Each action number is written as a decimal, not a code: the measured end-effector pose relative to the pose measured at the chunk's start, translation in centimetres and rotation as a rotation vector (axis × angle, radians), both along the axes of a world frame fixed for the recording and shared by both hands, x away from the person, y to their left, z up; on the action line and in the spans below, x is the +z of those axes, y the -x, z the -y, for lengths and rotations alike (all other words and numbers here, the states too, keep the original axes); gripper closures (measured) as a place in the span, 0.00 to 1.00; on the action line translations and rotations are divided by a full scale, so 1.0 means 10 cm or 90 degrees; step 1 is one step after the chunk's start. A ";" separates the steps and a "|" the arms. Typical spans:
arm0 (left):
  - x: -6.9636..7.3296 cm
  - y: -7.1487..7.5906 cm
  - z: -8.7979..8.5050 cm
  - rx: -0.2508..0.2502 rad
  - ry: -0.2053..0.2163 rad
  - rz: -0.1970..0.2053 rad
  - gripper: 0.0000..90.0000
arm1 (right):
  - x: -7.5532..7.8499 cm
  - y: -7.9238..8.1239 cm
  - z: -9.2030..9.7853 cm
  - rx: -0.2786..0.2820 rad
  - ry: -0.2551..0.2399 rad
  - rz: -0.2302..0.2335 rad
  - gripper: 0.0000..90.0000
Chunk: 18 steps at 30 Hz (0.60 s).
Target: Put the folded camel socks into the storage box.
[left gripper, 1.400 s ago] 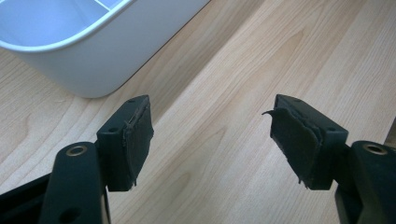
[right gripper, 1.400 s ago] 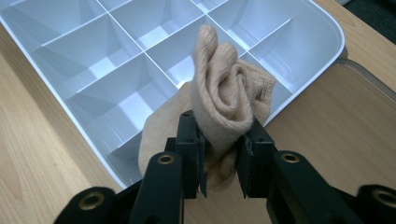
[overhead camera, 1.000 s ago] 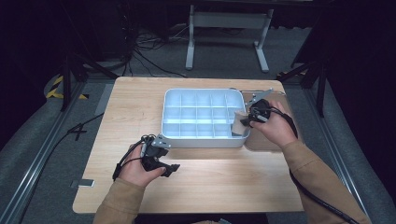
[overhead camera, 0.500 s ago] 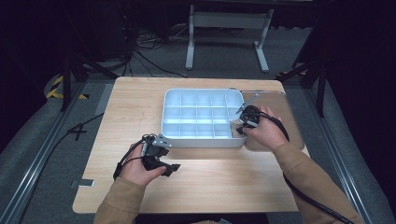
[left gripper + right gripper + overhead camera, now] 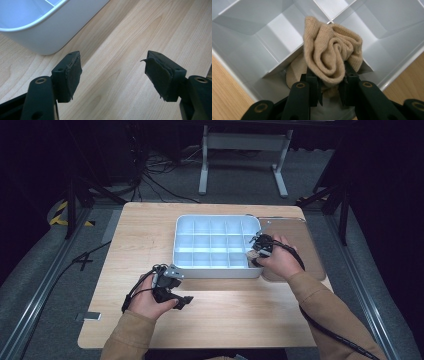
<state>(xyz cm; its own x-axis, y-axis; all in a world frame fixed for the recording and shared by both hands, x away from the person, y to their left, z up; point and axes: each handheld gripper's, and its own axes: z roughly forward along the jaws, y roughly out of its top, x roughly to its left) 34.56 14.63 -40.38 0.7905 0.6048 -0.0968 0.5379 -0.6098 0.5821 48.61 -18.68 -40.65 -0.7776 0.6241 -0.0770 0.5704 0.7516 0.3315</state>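
Note:
A white divided tray (image 5: 185, 227) sits in the middle of the wooden table. My right gripper (image 5: 331, 82) is shut on a rolled beige sock (image 5: 329, 57), held over the tray's near right corner compartment (image 5: 272, 85); the sock's lower end hangs down into it. From above, that gripper (image 5: 256, 251) is at the tray's right front corner. My left gripper (image 5: 112, 72) stands open with nothing between its pads, low over bare wood just in front of the tray's rounded corner (image 5: 47, 37). In the high view it (image 5: 176, 292) lies near the tray's left front corner.
A clear lid or sheet (image 5: 300, 240) lies on the table to the right of the tray. Black cables (image 5: 320, 325) trail from both grippers over the table's front. A metal stand (image 5: 245, 142) and floor cables lie beyond the far edge.
My right gripper has come down and toward the tray's near right corner with the sock in it. The left gripper has stayed where it was.

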 end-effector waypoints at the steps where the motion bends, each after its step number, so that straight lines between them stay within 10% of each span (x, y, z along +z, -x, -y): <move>1: 0.00 0.00 0.00 -0.001 0.000 0.002 0.33 | -0.01 -0.01 -0.02 0.001 0.004 -0.004 0.81; 18: -0.01 0.03 -0.05 0.006 0.003 -0.003 0.33 | -0.14 -0.08 -0.11 0.004 0.044 -0.026 0.81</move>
<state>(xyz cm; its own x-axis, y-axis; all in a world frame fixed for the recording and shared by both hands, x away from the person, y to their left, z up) 34.28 15.10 -40.46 0.7841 0.6120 -0.1029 0.5462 -0.6018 0.5827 49.37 -17.61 -42.03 -0.7852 0.6129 -0.0880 0.5768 0.7757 0.2561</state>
